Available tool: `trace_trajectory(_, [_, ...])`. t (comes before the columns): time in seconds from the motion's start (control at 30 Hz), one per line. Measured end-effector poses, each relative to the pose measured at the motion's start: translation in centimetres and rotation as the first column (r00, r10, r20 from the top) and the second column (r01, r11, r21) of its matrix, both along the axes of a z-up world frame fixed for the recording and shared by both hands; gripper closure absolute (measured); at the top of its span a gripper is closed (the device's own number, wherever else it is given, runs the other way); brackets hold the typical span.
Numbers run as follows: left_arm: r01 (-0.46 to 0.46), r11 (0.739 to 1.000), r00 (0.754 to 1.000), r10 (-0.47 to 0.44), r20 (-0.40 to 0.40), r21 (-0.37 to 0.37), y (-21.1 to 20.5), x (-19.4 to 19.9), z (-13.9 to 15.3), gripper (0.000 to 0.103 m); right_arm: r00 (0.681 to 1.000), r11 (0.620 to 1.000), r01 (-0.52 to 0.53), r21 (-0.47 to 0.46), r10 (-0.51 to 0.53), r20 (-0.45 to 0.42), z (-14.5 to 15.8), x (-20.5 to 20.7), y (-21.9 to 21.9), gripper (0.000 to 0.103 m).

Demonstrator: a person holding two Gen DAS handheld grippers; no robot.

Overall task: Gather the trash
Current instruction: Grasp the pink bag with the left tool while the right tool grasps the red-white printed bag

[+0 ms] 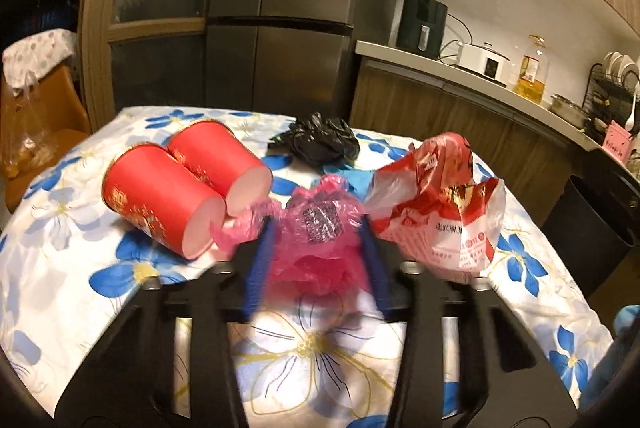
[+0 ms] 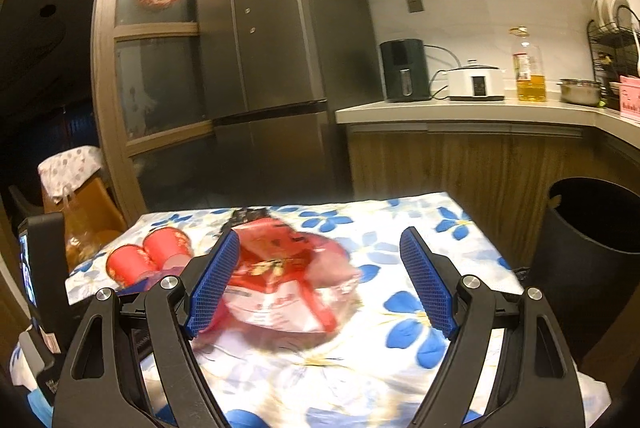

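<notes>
Closing on a crumpled pink thin plastic bag (image 1: 316,228) at the near middle of the flower-print tablecloth (image 1: 60,268), left gripper (image 1: 318,240) with blue ribbed pads narrowed on either side of the film and apparently pinching it; blur hides whether the pads bite firmly. Lying on their sides just left of that bag, two red paper cups (image 1: 180,183), the nearer cup's rim touching the pink film. Sitting at the far middle, a black scrunched plastic bag (image 1: 316,139); standing right of the pink one, a red-and-white printed plastic shopping bag (image 1: 440,211), with a blue scrap (image 1: 356,179) between them. Hovering wide open with nothing held, right gripper (image 2: 320,280), left pad close to or against the same red-and-white bag (image 2: 276,292), right pad well clear over bare cloth. Waiting beyond the right table edge, a tall black open bin (image 2: 588,248).

Likely trouble from here: thin film slipping out of a shallow pinch when lifted; trailing pink plastic dragging the nearer cup and rolling both toward the left edge; a bunch of tablecloth caught with the bag, pulling everything along; right gripper shoving the shopping bag sideways instead of straddling it, since the bag sits off-centre between the pads.
</notes>
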State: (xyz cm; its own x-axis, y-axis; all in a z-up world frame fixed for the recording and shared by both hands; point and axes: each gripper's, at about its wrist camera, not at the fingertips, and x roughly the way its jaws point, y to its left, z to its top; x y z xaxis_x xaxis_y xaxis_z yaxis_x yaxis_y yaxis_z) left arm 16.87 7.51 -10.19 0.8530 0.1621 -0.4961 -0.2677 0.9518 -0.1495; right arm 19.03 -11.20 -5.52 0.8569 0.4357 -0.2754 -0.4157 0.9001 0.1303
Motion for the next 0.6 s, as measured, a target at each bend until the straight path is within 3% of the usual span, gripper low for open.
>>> trace_trajectory(0.07, [0.009,1.0,1.0,-0.009,-0.003,-0.014,0.1,-0.2,-0.2,0.091,1.0,1.0,-0.016,-0.009,0.016,-0.008,-0.3,0.0,0.9,0.023])
trace_trajectory(0.17, [0.025,0.999,1.0,-0.025,0.002,-0.035,0.2,-0.5,-0.2,0.098,0.999,0.999,-0.044,-0.023,0.043,-0.025,-0.7,0.1,2.4,0.023])
trace_trajectory(0.33, [0.024,0.998,0.999,-0.022,0.041,-0.057,0.7,-2.8,0.6,0.098,0.997,0.997,-0.072,-0.04,0.071,-0.025,-1.0,0.0,4.6,0.023])
trace_trajectory(0.6, [-0.077,0.996,0.991,0.082,0.106,-0.051,3.6,-7.0,2.6,0.098,0.994,0.994,-0.091,-0.056,0.087,-0.071,-2.5,0.8,7.8,0.031])
